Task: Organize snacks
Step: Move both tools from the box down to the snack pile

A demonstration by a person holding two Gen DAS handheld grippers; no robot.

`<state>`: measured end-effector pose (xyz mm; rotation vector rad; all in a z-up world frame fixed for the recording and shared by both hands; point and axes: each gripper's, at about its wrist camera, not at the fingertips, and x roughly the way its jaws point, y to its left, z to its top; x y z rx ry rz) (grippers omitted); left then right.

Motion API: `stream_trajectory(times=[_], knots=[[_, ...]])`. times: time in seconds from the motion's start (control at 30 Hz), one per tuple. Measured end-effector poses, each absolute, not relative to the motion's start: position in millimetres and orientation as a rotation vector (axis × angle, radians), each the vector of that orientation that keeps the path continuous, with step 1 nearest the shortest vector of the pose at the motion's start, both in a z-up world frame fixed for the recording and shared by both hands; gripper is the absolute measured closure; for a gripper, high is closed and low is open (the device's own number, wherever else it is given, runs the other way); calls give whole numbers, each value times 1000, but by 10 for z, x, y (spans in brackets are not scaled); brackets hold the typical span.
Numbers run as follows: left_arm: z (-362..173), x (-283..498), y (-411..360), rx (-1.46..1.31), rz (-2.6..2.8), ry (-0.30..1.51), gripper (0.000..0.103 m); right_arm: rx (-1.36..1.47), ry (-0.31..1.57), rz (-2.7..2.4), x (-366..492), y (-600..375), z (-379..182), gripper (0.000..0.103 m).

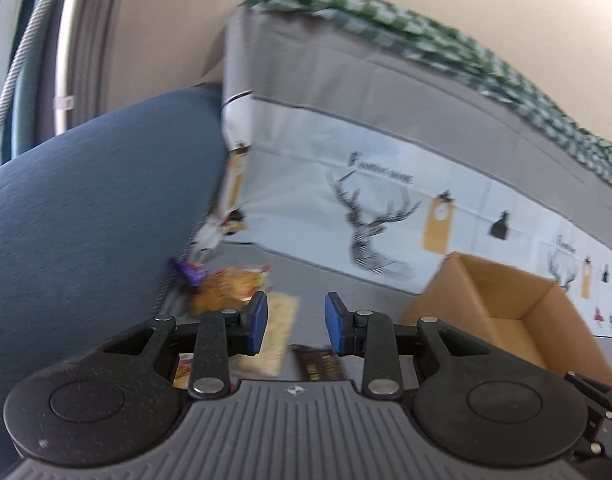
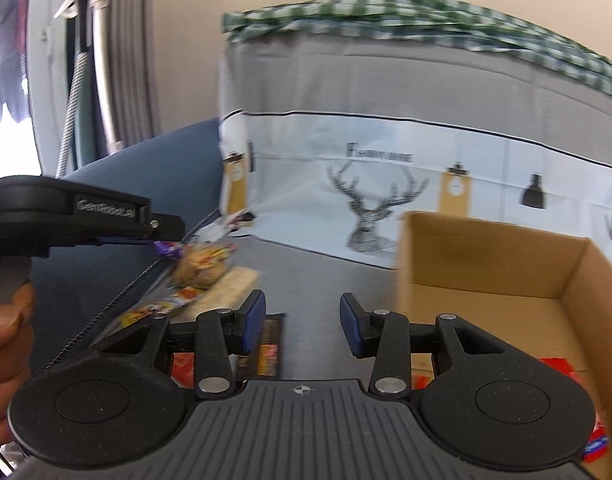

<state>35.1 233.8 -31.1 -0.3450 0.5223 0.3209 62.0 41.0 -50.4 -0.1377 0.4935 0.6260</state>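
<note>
Several snacks lie in a loose heap on the grey seat by the blue armrest: a purple wrapper (image 1: 190,273) (image 2: 168,249), an orange-yellow bag (image 1: 226,289) (image 2: 202,264), a pale bar (image 1: 280,328) (image 2: 230,285), a long colourful packet (image 2: 158,309) and a dark brown packet (image 1: 319,364) (image 2: 269,342). My left gripper (image 1: 296,326) hangs open above the bar and the dark packet with nothing between its pads. The right wrist view shows it side-on (image 2: 166,228), near the purple wrapper. My right gripper (image 2: 304,324) is open and empty, between the heap and the cardboard box (image 1: 505,304) (image 2: 485,264).
The box stands open on the right with red packets (image 2: 557,364) on its floor. A backrest cover with a deer print (image 1: 369,232) (image 2: 365,216) runs behind, a green chequered cloth (image 2: 425,12) on top. The blue armrest (image 1: 90,208) walls the left. A hand (image 2: 2,320) holds the left gripper.
</note>
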Motion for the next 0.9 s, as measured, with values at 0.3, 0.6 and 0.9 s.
stream_trajectory(times=[0.3, 0.6, 0.9], knots=[[-624, 411, 2542, -288, 397, 597, 68, -163, 528, 684, 606, 742, -698, 60], [-993, 505, 2572, -179, 502, 567, 64, -206, 543, 657, 713, 915, -988, 60], [-1284, 729, 2603, -133, 531, 667, 57, -265, 575, 637, 901, 1095, -1348, 51]])
